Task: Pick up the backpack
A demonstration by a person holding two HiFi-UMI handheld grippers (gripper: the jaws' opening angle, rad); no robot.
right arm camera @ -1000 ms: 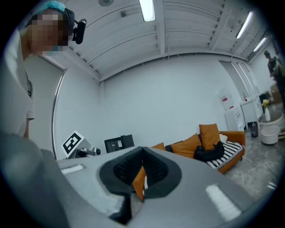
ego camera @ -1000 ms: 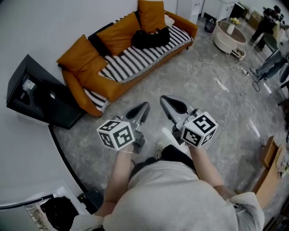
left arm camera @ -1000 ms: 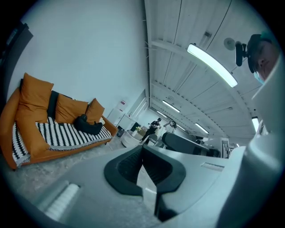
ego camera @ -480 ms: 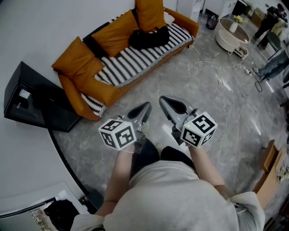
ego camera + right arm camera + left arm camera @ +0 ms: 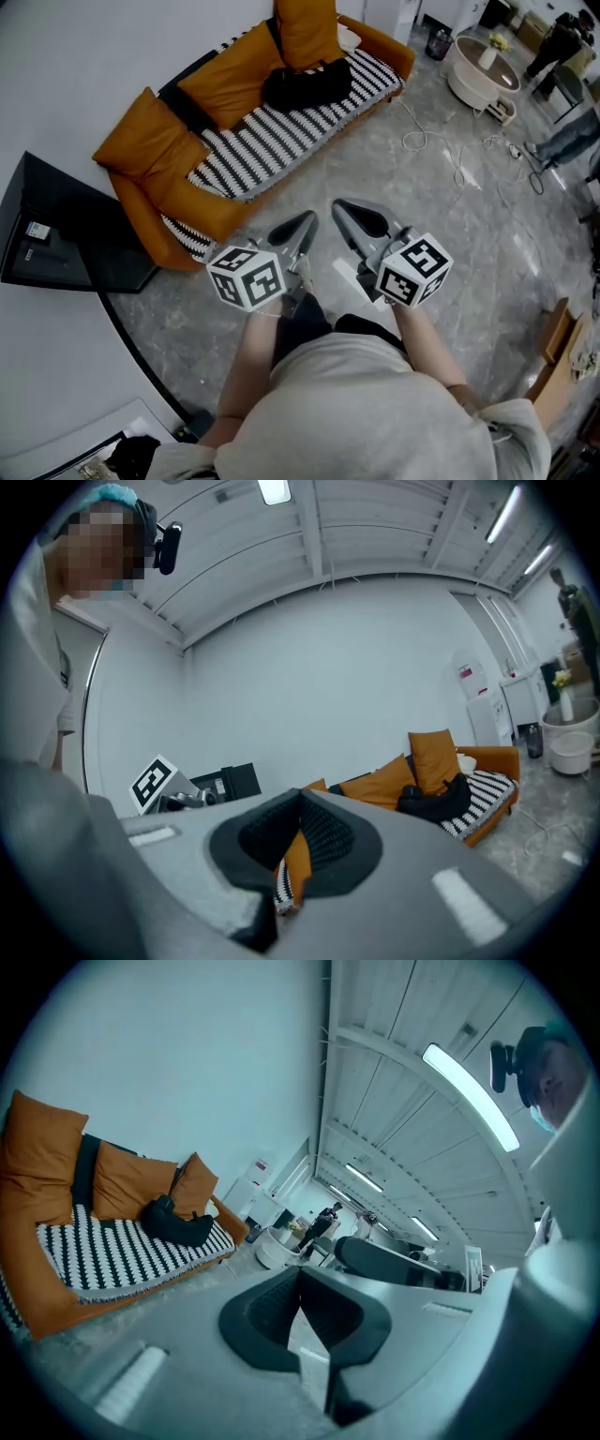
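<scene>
Head view.
K: Black backpack [image 5: 306, 84] lies on the striped seat of the orange sofa [image 5: 272, 141], against a back cushion [image 5: 228, 82]. Left tongs [image 5: 302, 225] and right tongs [image 5: 342, 208] are held side by side over the grey floor [image 5: 441, 234], well apart from the backpack.
M: Judged step: approach. No grasp yet.

Left gripper view.
K: Left tongs' tips meet, nothing between them. Backpack shows far off, up and left of the tips.
M: Agreed: closed and empty.

Right gripper view.
K: Right tongs closed too, and empty. Only a sliver of sofa shows through the slit. Backpack sits to the right of the tips.
M: Next move calls for reaching the sofa, opening one pair of tongs and lining it on a strap or handle. Which one is reachable cannot be told from here.
</scene>
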